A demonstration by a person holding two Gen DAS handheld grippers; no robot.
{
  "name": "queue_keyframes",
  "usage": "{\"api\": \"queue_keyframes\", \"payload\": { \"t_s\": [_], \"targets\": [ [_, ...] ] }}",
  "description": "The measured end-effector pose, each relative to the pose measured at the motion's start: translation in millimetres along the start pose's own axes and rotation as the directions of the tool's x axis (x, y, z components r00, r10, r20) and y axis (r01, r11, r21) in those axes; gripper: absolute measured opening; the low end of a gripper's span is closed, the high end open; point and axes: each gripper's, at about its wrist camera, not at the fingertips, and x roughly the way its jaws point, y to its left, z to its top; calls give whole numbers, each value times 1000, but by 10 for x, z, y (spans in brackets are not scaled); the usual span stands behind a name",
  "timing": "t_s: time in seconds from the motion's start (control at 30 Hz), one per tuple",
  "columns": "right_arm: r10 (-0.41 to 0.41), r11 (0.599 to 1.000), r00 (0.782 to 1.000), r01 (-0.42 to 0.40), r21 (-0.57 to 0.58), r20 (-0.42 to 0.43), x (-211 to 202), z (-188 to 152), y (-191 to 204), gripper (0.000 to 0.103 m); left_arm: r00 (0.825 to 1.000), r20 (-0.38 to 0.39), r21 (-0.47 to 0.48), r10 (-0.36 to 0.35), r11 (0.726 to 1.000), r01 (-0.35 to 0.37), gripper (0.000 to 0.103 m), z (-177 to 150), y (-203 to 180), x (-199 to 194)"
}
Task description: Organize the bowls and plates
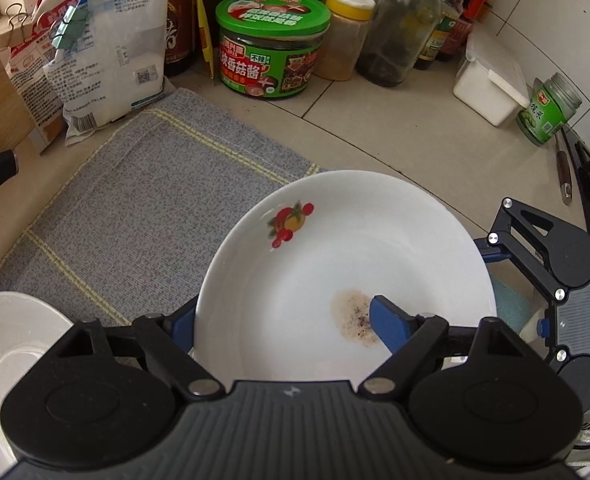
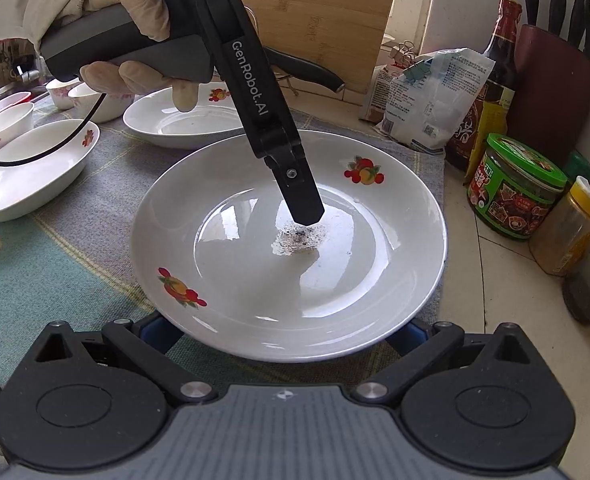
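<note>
One white plate with fruit decals and a speckled brown smear at its centre sits over the grey woven mat on the desk, held between both claws. The left claw is clenched on the plate: one blue finger lies inside on the smear, the other is under the rim at the left. In the right wrist view this claw comes down from the upper left in a gloved hand, its tip on the smear. The right claw straddles the plate's near rim, blue fingers showing just below the rim on either side; whether its pads press on the plate cannot be told. Far left on the mat are two more decal plates and small bowls. At the far right stand a green-lidded jar, a yellow-capped spice jar and bottles.
</note>
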Motion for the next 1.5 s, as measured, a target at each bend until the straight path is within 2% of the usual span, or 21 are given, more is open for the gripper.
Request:
{"api": "queue_keyframes", "payload": {
  "t_s": [0.83,0.97,1.13,1.33,1.43,1.5],
  "targets": [
    [12,996,1000,-9,92,-24,211,47,-259,103,1000,10,-3,11,1000,-11,85,192,165,294],
    [3,995,999,1,99,-37,221,57,-252,103,999,35,-18,11,1000,-11,88,171,179,278],
    [-12,993,999,16,117,-30,125,46,-227,103,994,86,-16,65,998,-64,91,90,158,136],
    [-80,985,996,83,152,-25,-65,36,-115,103,974,197,-43,113,993,-107,93,-120,68,-249],
    [-139,975,990,138,174,-9,-184,42,-21,103,949,276,-48,156,988,-148,94,-289,-64,-488],
    [-161,965,987,155,210,13,-273,52,23,103,925,330,-53,189,982,-182,98,-410,-167,-651]
  ]
}}
